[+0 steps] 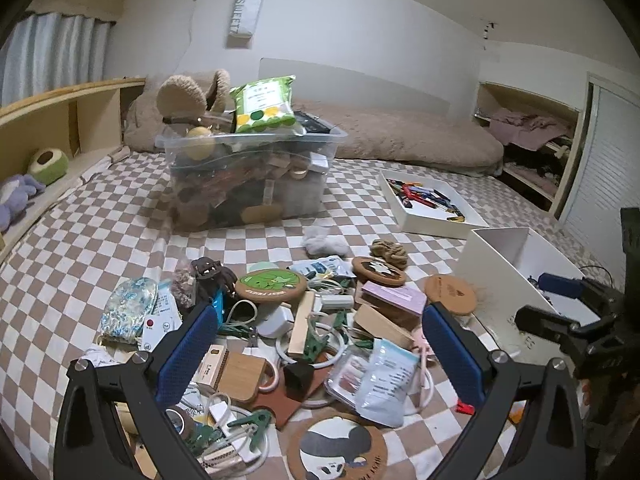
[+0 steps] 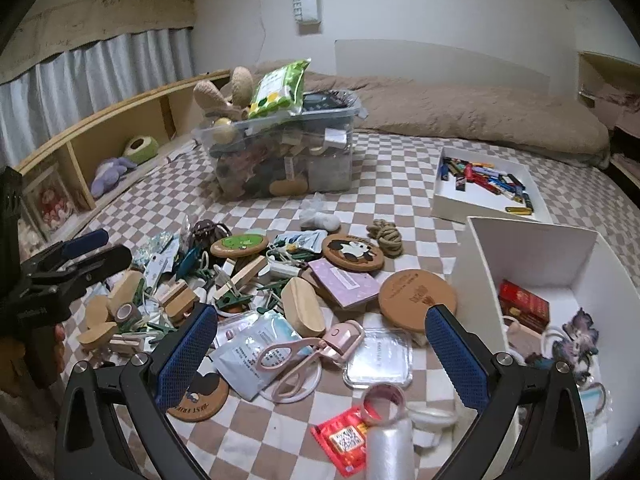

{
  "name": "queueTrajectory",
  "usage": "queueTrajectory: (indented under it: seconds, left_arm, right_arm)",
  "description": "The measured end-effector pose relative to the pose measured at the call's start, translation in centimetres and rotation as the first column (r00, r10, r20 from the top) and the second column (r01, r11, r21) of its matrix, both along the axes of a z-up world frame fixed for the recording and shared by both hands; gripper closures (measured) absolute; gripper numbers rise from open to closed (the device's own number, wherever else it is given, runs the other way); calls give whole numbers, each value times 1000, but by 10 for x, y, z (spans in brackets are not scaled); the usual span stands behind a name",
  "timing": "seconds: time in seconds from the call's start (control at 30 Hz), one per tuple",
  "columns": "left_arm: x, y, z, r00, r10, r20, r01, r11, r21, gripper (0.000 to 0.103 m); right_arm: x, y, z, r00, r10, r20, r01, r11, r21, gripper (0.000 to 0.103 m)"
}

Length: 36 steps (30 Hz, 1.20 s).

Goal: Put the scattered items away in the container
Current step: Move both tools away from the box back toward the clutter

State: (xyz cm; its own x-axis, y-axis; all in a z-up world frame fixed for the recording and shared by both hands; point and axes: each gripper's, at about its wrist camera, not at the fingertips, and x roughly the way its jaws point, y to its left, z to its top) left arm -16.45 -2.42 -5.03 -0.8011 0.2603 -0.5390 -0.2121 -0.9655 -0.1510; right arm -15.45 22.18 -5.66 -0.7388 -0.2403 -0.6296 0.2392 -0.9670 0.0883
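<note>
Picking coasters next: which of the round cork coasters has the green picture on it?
The green-printed coaster at the pile's far left, beside the dark hair claw. The others show a panda, a plain stamped face, or sit half hidden.

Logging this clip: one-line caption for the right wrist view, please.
Open right gripper hovers over pink eyelash curler amid clutter on checkered bedding, white box at right.

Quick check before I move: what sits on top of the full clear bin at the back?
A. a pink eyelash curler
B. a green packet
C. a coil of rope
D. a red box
B: a green packet lies across the top of the clear bin.
</note>
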Motion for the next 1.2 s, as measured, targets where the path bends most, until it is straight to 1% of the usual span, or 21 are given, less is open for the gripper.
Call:
queueTrajectory:
  seconds: [0.23, 0.33, 0.5, 0.7, 0.9, 1.1, 1.2]
  left_arm:
    - [-20, -14, -22, 996, 66, 53, -67, 998, 11, 0]
    - [-24, -20, -36, 994, 75, 78, -77, 997, 22, 0]
    - [-22, -22, -52, 993, 75, 90, -76, 997, 3, 0]
    - [-13, -15, -69, 991, 12, 130, -10, 1000, -10, 0]
    - [-2, 7, -85, 975, -69, 210, 71, 997, -2, 0]
    - [10, 32, -93, 963, -141, 230, 160, 985, -65, 0]
    - [14, 38, -104, 953, -157, 260, 184, 980, -82, 0]
  right_arm:
    - [-18, -11, -20, 998, 37, 44, -37, 999, 0, 0]
    - [-25, -13, -29, 997, 50, 64, -49, 999, -9, 0]
    - [-34, -19, -48, 991, 92, 101, -93, 996, -1, 0]
    - [-40, -25, -69, 978, 146, 150, -148, 989, 1, 0]
    - [-45, -24, -88, 961, 191, 198, -188, 982, -34, 0]
    - [-48, -15, -96, 953, 204, 222, -194, 979, -67, 0]
    - [-50, -12, -97, 953, 211, 220, -203, 978, -57, 0]
